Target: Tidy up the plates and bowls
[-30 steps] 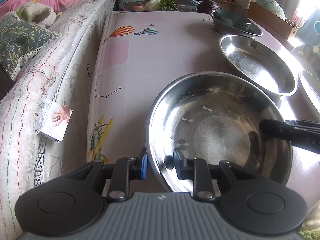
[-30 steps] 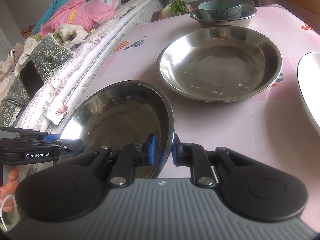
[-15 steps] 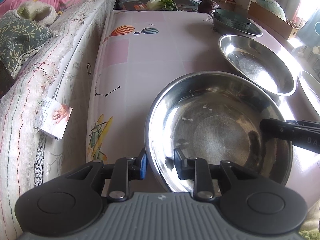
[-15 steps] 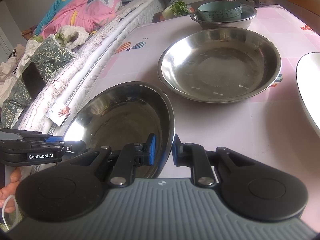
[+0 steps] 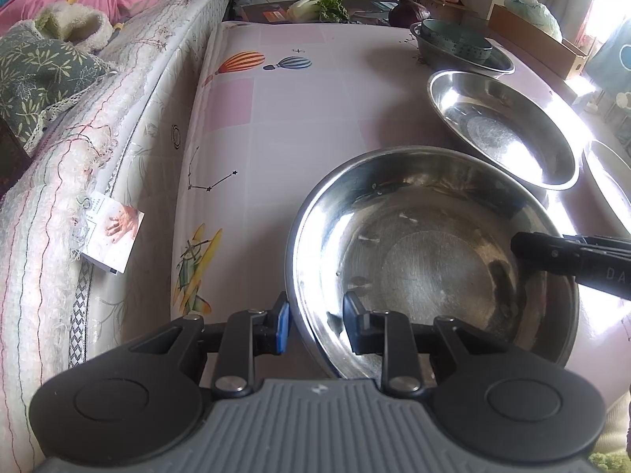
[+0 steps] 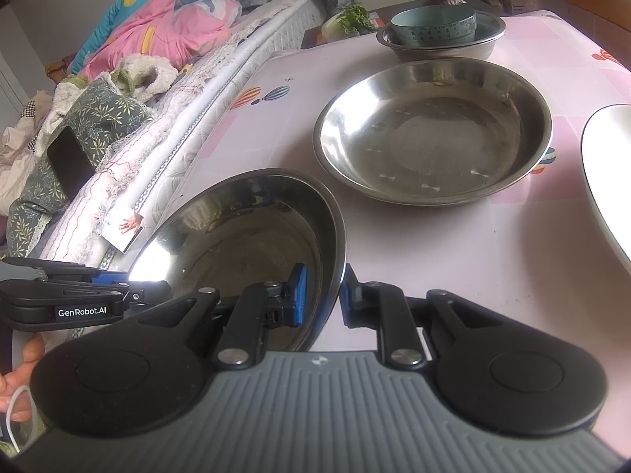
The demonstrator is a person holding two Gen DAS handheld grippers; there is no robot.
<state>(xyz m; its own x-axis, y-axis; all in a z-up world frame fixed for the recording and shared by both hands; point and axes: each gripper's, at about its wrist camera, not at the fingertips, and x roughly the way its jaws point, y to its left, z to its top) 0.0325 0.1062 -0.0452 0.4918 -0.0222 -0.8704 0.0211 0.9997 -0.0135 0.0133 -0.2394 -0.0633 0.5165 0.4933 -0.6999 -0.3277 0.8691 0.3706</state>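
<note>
Pinching near steel bowl (image 5: 434,252) rim from both sides: left gripper (image 5: 317,325) and right gripper (image 6: 321,295) clamped on it | second steel bowl (image 6: 434,130) just beyond on pink table (image 5: 295,118) | teal bowl (image 6: 434,25) nested in far basin (image 6: 489,41) | bed (image 5: 98,138) alongside

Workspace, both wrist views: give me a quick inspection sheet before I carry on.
Surface: pink printed table cover, mostly bare.
Job's things: near steel bowl gripped at opposite rims; second steel bowl behind it; teal bowl nested in a third steel bowl; white plate at the right edge.
Clutter: greens beyond the table's far end.
Grippers: left tool and right tool each clamp the near bowl's rim.
Cables: nothing seen.
Surroundings: bed with bedding alongside; cardboard box.
</note>
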